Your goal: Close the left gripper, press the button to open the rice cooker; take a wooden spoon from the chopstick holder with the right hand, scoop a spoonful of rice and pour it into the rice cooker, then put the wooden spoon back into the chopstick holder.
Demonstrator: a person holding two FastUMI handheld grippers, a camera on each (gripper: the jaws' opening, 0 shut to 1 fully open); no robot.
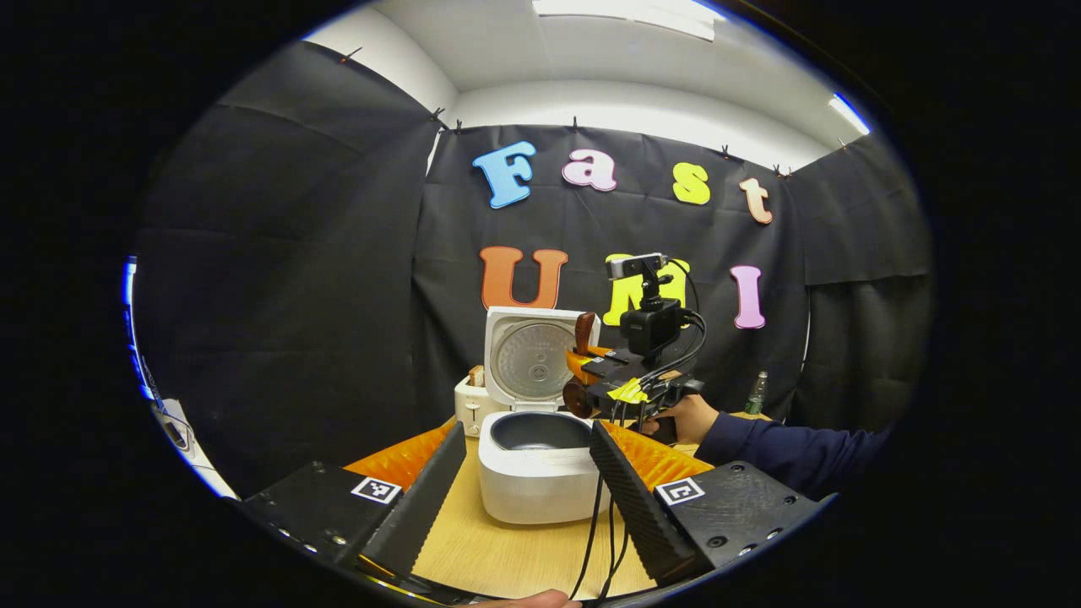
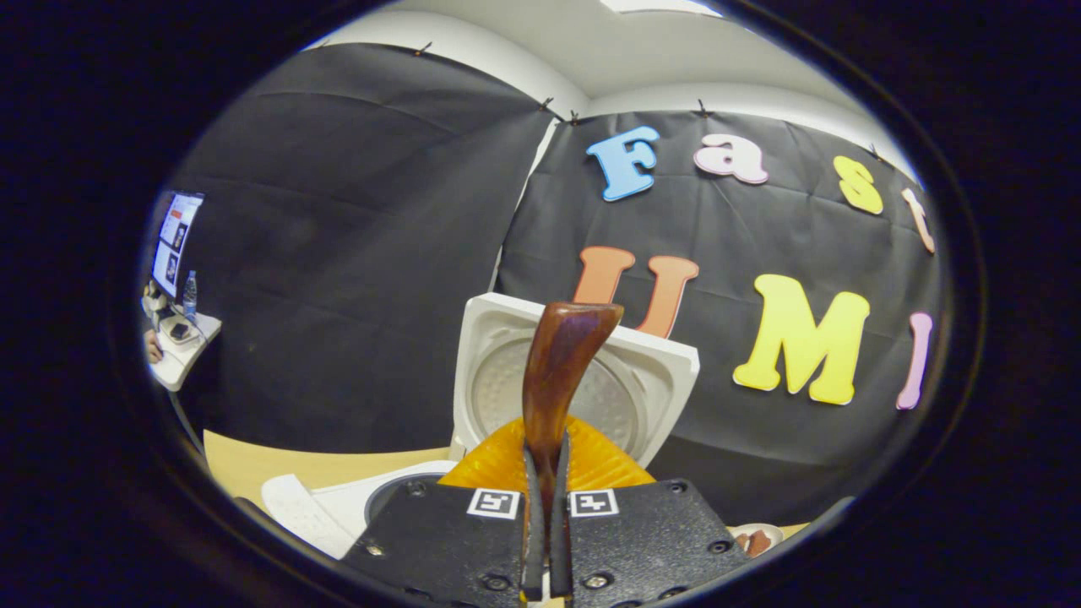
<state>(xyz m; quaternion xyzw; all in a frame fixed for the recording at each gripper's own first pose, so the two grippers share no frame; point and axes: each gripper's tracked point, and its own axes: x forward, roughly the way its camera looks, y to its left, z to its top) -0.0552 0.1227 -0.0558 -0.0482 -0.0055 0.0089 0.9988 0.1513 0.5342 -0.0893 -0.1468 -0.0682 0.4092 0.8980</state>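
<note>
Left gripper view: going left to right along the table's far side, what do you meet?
Toaster → rice cooker with its lid up → right tool holding the wooden spoon → hand → sleeve.

Rice cooker [image 1: 540, 460] open; wooden spoon [image 2: 557, 371] upright.

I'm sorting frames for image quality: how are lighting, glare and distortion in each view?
Left gripper view: even ceiling light, strong fisheye bending at the edges, rice cooker sharp, no harsh glare. Right gripper view: same bending, the wooden spoon carries a soft sheen, and the right gripper close to the lens looks slightly soft.
</note>
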